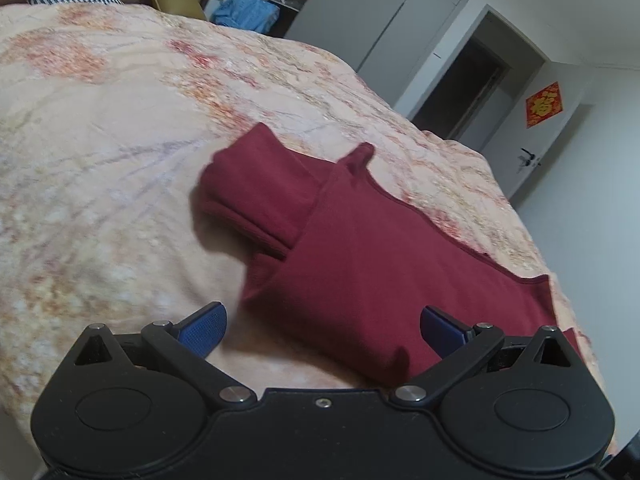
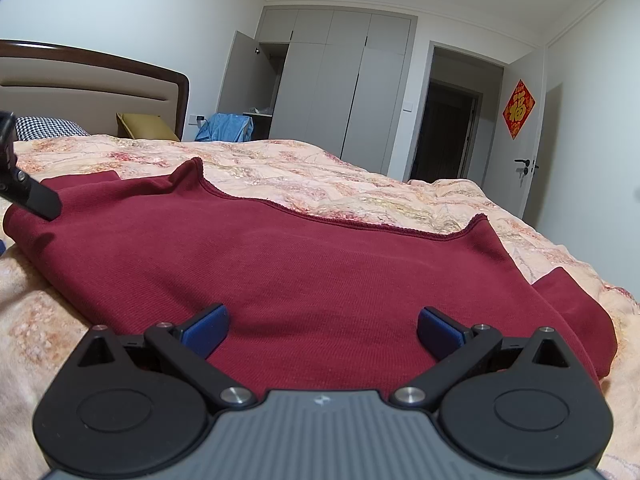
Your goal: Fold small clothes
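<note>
A: Surface?
B: Bed, covered by a peach floral quilt [image 1: 120, 140]. Soft, creased, fills most of both views.

A: Where's the garment?
B: Dark red top [image 1: 360, 264] lies flat on the quilt, neckline toward the far side. In the left wrist view one sleeve [image 1: 256, 188] is folded in over the body at its left end. In the right wrist view the top [image 2: 304, 272] spreads across the frame, with the other sleeve sticking out at lower right.

A: Left gripper?
B: Left gripper [image 1: 323, 330] is spread wide, nothing between the blue pads [image 1: 206, 330]. It hangs over the near edge of the top; left pad is over bare quilt, right pad over red cloth. Contact: cannot tell. Its black finger also shows at the far left of the right wrist view, at the top's left end.

A: Right gripper?
B: Right gripper [image 2: 323, 330] also spread wide, holding nothing, both pads [image 2: 206, 330] over the red cloth near its front edge.

A: Room, left to right?
B: Headboard [image 2: 92, 80], brown rim, beige panel. Houndstooth pillow [image 2: 48, 127], then a mustard cushion [image 2: 146, 125]. Blue cloth [image 2: 226, 127] heaped past the bed corner. Grey wardrobe [image 2: 344, 92], leftmost door ajar. Dark open doorway [image 2: 444, 140]. Red diamond decoration [image 2: 519, 109] on a white door with a black handle [image 2: 525, 164]. Walls white.
</note>
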`<state>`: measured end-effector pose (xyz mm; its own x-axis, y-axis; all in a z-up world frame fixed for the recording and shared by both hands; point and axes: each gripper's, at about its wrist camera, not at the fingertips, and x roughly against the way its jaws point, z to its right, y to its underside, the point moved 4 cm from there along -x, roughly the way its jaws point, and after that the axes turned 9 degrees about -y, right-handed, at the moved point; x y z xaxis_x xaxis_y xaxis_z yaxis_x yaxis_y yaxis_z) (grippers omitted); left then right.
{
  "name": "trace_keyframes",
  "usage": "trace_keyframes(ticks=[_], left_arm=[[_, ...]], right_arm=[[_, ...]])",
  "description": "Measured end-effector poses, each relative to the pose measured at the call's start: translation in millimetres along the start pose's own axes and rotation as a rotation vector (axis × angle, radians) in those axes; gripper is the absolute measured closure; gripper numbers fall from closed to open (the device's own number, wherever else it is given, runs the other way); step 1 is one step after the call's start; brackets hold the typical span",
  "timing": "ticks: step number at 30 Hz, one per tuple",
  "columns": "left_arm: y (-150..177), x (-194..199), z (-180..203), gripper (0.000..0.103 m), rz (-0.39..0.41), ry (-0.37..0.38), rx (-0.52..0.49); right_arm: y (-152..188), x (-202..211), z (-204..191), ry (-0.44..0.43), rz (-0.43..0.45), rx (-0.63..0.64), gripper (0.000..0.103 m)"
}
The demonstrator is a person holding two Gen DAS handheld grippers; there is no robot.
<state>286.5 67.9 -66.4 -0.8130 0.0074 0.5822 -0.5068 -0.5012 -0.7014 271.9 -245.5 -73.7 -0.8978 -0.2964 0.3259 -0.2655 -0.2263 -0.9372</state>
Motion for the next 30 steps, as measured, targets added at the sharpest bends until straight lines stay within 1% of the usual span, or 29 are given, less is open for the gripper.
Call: trace_keyframes(ticks=[4, 9, 10, 11, 12, 14, 15, 16, 18, 19, 21, 22, 23, 24, 26, 27, 29, 30], left_arm=[[-1.9, -8.0, 4.2, 0.001, -0.016, 0.014, 0.033], [-7.5, -18.1, -2.3, 0.001, -0.015, 0.031, 0.101], [-9.2, -19.5, -4.4, 0.004, -0.009, 0.035, 0.120], [-10.9, -20.0, -6.4, 0.011, 0.001, 0.029, 0.140], [-12.8, -20.5, -8.6, 0.017, 0.009, 0.019, 0.158], [-15.7, -22.0, -13.4, 0.040, 0.022, -0.002, 0.194], [-17.1, -23.8, -16.3, 0.045, 0.026, -0.009, 0.216], [-18.7, -26.3, -18.7, 0.048, 0.026, -0.008, 0.236], [-20.5, -30.0, -20.8, 0.047, 0.030, 0.011, 0.267], [-22.2, -31.4, -21.4, 0.047, 0.035, 0.011, 0.273], [-24.7, -33.8, -20.2, 0.051, 0.044, 0.001, 0.273], [-26.1, -34.9, -19.4, 0.062, 0.049, -0.011, 0.268], [-26.7, -36.1, -18.9, 0.068, 0.049, -0.023, 0.262], [-27.4, -37.3, -18.6, 0.069, 0.048, -0.026, 0.263], [-28.8, -37.1, -16.8, 0.080, 0.052, -0.019, 0.261], [-30.3, -36.1, -13.1, 0.081, 0.058, -0.015, 0.236], [-35.5, -30.2, -0.4, 0.084, 0.092, -0.013, 0.149], [-39.7, -26.4, 7.8, 0.084, 0.112, 0.001, 0.103]], right_arm=[[0.3, 0.9, 0.4, -0.002, 0.002, -0.002, 0.000], [0.6, 3.1, 2.0, -0.006, 0.006, -0.006, 0.000], [0.7, 3.2, 1.9, -0.006, 0.006, -0.006, 0.000], [0.6, 3.0, 1.9, -0.006, 0.006, -0.006, 0.000], [0.6, 3.0, 1.9, -0.006, 0.006, -0.006, 0.000], [0.7, 2.9, 1.9, -0.005, 0.005, -0.006, 0.000], [0.7, 2.9, 1.9, -0.006, 0.005, -0.006, 0.000], [0.7, 3.0, 1.9, -0.005, 0.005, -0.006, 0.000], [0.7, 2.8, 1.9, -0.006, 0.006, -0.006, 0.000], [0.8, 2.7, 1.9, -0.006, 0.005, -0.007, 0.000], [0.9, 2.3, 2.3, -0.007, 0.005, -0.008, 0.000], [0.7, 2.4, 2.6, -0.008, 0.004, -0.010, 0.000], [0.4, 2.5, 3.0, -0.010, 0.004, -0.012, 0.000], [0.3, 2.4, 3.3, -0.013, 0.003, -0.015, 0.000], [-0.5, 2.9, 4.2, -0.020, 0.001, -0.024, 0.000], [-1.1, 3.0, 4.6, -0.023, -0.002, -0.030, 0.000], [-3.4, 3.3, 6.3, -0.033, -0.009, -0.041, 0.000], [-4.8, 3.8, 7.7, -0.041, -0.013, -0.049, 0.000]])
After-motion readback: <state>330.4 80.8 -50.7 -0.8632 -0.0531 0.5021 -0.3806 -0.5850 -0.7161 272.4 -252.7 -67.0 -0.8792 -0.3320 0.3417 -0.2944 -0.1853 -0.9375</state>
